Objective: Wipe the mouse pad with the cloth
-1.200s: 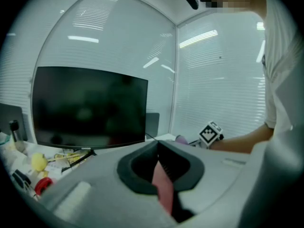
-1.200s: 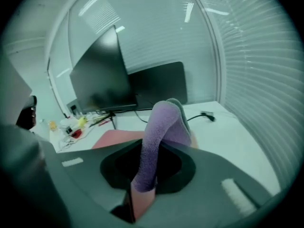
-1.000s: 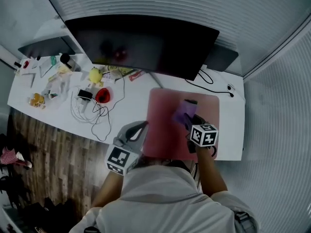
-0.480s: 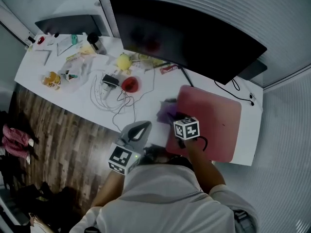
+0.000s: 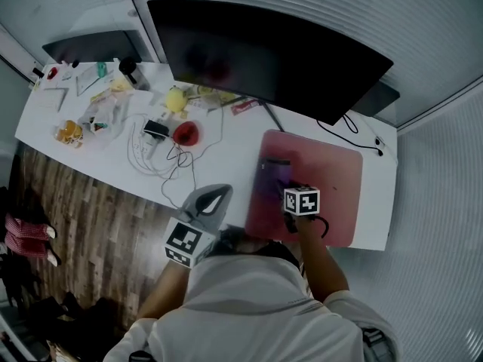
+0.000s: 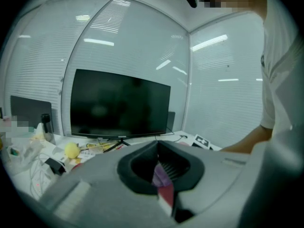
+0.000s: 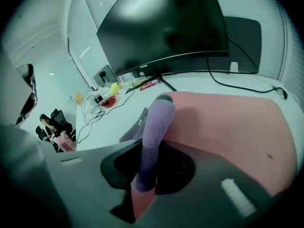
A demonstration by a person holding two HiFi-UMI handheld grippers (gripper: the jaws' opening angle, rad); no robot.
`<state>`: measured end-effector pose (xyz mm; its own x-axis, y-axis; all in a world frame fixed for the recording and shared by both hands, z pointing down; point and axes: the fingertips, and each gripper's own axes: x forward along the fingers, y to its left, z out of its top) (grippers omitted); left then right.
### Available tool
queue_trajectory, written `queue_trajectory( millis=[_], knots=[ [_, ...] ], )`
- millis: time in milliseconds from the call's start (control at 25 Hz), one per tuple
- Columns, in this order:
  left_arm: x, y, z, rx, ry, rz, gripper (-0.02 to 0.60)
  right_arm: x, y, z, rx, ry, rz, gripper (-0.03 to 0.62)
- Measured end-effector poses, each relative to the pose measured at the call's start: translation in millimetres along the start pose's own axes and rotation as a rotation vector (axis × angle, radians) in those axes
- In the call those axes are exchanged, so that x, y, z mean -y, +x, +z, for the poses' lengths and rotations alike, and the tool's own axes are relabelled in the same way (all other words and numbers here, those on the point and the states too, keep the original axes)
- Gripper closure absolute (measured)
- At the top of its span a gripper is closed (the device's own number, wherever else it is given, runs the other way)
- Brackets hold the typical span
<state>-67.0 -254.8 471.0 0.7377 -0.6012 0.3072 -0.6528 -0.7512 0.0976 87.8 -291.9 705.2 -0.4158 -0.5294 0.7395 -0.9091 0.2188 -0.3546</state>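
Observation:
A pink mouse pad (image 5: 324,179) lies on the white desk (image 5: 219,157) in front of the monitor. My right gripper (image 5: 284,190) is over the pad's left part, shut on a purple cloth (image 5: 275,176) that rests on the pad. In the right gripper view the cloth (image 7: 157,122) runs from the jaws (image 7: 148,148) out onto the pad (image 7: 228,122). My left gripper (image 5: 216,194) hangs at the desk's front edge, left of the pad, jaws together and holding nothing. In the left gripper view its jaws (image 6: 159,146) frame a sliver of cloth and pad.
A wide black monitor (image 5: 264,55) stands behind the pad. Left of it lie tangled white cables (image 5: 155,164), a red object (image 5: 185,133), a yellow toy (image 5: 176,99) and small clutter. A black cable (image 5: 355,138) trails at the pad's far right. Wooden floor (image 5: 83,225) lies below the desk edge.
The right gripper swept the cloth from the pad's middle to its left edge, then back onto the left part. The left gripper stayed at the desk's front edge.

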Motion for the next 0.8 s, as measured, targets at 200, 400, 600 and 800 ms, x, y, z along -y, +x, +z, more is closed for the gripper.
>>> queue_trajectory(
  millis=[200, 400, 600, 800],
  knots=[
    [59.6, 41.2, 7.5, -0.005, 0.005, -0.038, 0.578, 65.7, -39.2, -13.1, 0.026, 0.032, -0.035, 0.536],
    [111.9, 78.5, 12.3, -0.006, 0.017, -0.076, 0.578, 137.0, -82.7, -31.7, 0.044, 0.074, -0.096, 0.536],
    [160.2, 118.9, 11.9, 0.004, 0.039, -0.117, 0.578, 210.6, -133.7, -52.9, 0.075, 0.118, -0.182, 0.536],
    [200.1, 152.7, 18.7, 0.013, 0.050, -0.161, 0.578, 278.1, -182.9, -79.6, 0.081, 0.137, -0.302, 0.536]
  ],
)
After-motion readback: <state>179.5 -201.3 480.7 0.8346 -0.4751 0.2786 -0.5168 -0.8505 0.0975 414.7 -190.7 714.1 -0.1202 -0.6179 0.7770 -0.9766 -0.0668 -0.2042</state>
